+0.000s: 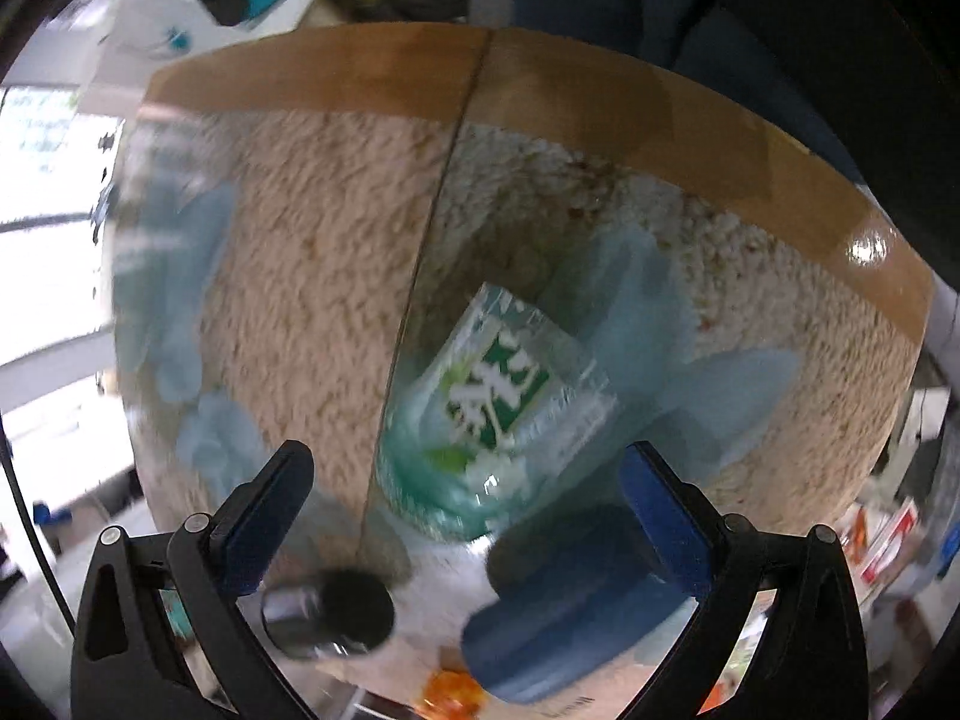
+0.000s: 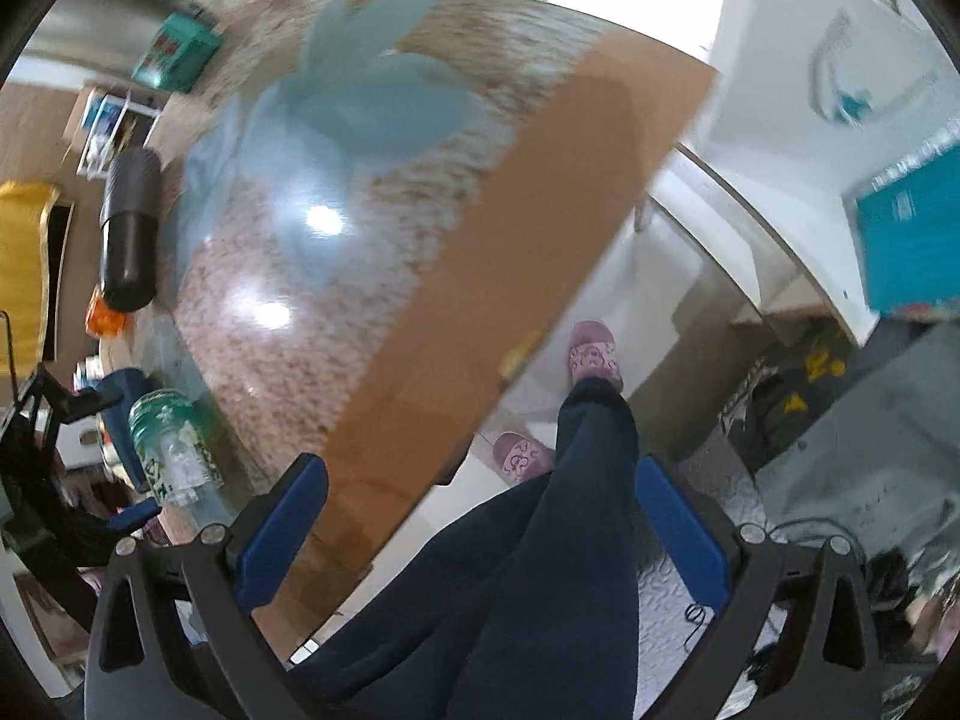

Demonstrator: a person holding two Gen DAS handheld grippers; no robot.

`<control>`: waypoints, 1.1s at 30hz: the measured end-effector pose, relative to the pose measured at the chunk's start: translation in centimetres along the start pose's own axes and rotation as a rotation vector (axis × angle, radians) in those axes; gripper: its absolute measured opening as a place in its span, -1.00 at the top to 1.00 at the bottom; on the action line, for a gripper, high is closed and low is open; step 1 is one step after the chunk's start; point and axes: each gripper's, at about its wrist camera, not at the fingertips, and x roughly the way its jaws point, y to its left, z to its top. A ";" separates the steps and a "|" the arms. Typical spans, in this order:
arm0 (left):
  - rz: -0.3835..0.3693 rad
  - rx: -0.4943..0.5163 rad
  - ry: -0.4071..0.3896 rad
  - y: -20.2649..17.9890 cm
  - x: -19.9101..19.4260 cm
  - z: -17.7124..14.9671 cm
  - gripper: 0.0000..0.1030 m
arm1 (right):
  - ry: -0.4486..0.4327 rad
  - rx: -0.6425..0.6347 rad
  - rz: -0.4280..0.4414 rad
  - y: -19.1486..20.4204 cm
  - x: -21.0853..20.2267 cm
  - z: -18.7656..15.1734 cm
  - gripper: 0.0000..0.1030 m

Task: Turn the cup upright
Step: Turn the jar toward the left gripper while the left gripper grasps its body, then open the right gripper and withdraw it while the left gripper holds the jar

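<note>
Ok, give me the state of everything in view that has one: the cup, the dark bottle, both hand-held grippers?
Clear plastic cup with green label: tipped, not upright, resting on the table, ungripped.
Dark cylindrical bottle: lying on its side at the table edge.
Left hand-held gripper: open, fingers either side of the cup, not closed on it.
Right hand-held gripper: open, empty, pointing past the table edge.

Motion blur is smearing my cup (image 1: 501, 396), so I am failing to read its green label (image 1: 498, 390) or find its rim.
</note>
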 end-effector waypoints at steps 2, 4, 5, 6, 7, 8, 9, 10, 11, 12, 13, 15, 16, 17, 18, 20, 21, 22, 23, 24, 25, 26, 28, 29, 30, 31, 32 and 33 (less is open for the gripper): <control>-0.011 0.037 -0.014 -0.1 0.4 0.4 -0.99 | -0.001 0.034 0.000 -0.7 0.0 -0.3 -0.99; -0.049 0.073 -0.022 -0.2 0.9 0.8 -0.99 | -0.002 0.065 0.003 -1.4 0.0 -0.4 -0.99; -0.072 0.111 -0.029 -0.4 1.1 0.9 -0.99 | -0.006 0.093 0.004 -2.0 -0.2 -0.6 -0.99; -0.074 0.135 -0.029 -0.5 1.4 1.0 -0.99 | -0.010 0.106 0.009 -2.2 -0.3 -0.7 -0.99; -0.077 0.157 -0.025 -0.6 1.8 1.0 -0.99 | -0.010 0.106 0.009 -2.2 -0.3 -0.7 -0.99; -0.088 0.177 -0.019 -0.5 2.2 1.0 -0.99 | -0.016 0.124 0.016 -2.3 -0.4 -0.7 -0.99; -0.116 0.192 -0.017 -0.4 2.6 1.0 -0.99 | -0.020 0.137 0.016 -2.5 -0.5 -0.8 -0.99; -0.131 0.197 -0.017 -0.3 3.0 1.0 -0.99 | -0.023 0.150 0.015 -2.7 -0.6 -0.8 -0.99; -0.148 0.208 -0.014 -0.2 3.5 1.0 -0.99 | -0.026 0.165 0.017 -3.0 -0.8 -0.9 -0.99; -0.163 0.228 -0.013 -0.2 4.0 1.1 -0.99 | -0.029 0.175 0.018 -3.1 -0.8 -1.0 -0.99; -0.168 0.241 -0.012 -0.3 4.2 1.1 -0.98 | -0.033 0.188 0.021 -3.2 -0.9 -1.0 -0.99; -0.183 0.285 -0.013 -0.6 4.7 1.3 -0.81 | -0.036 0.201 0.026 -3.5 -1.2 -1.1 -0.99; -0.192 0.299 -0.008 -0.7 4.9 1.3 -0.74 | -0.037 0.208 0.029 -3.6 -1.2 -1.1 -0.99; -0.202 0.305 0.001 -0.7 5.2 1.4 -0.73 | -0.046 0.216 0.034 -4.0 -1.5 -1.2 -0.99; -0.207 0.311 -0.013 -0.7 5.1 1.5 -0.73 | -0.046 0.216 0.034 -4.0 -1.5 -1.2 -0.99; -0.220 0.304 -0.014 -0.5 5.2 1.8 -0.71 | -0.053 0.223 0.034 -4.2 -1.7 -1.2 -0.99; -0.221 0.298 -0.016 -0.5 5.1 1.9 -0.65 | -0.055 0.224 0.035 -4.2 -1.7 -1.1 -0.99; -0.219 0.291 -0.018 -0.2 4.8 2.4 -0.56 | -0.057 0.223 0.035 -4.2 -1.7 -1.1 -0.99; -0.215 0.275 -0.020 0.2 4.7 2.5 -0.49 | -0.059 0.223 0.036 -4.2 -1.7 -1.0 -0.99; -0.219 0.260 -0.018 0.7 4.6 2.7 -0.35 | -0.059 0.222 0.038 -4.1 -1.7 -1.0 -0.99; -0.232 0.239 -0.012 1.2 4.4 3.1 -0.34 | -0.058 0.219 0.041 -4.0 -1.6 -0.9 -0.99; -0.264 0.207 0.003 1.6 4.4 3.0 -0.34 | -0.058 0.214 0.042 -3.9 -1.6 -0.8 -0.99; -0.279 0.167 -0.001 2.3 4.4 3.0 -0.33 | -0.057 0.199 0.043 -3.5 -1.5 -0.7 -0.99; -0.275 0.156 0.001 2.6 4.3 3.0 -0.33 | -0.057 0.189 0.046 -3.2 -1.5 -0.6 -0.99; -0.268 0.144 0.002 2.7 4.3 3.1 -0.32 | -0.057 0.181 0.047 -3.0 -1.5 -0.5 -0.99; -0.267 0.134 0.002 2.8 4.3 2.9 -0.32 | -0.056 0.174 0.046 -2.9 -1.5 -0.5 -0.99; -0.270 0.118 0.002 2.8 4.2 2.8 -0.32 | -0.055 0.167 0.046 -2.6 -1.5 -0.5 -0.99; -0.266 0.090 0.002 3.0 4.2 2.8 -0.32 | -0.053 0.161 0.046 -2.5 -1.5 -0.5 -0.99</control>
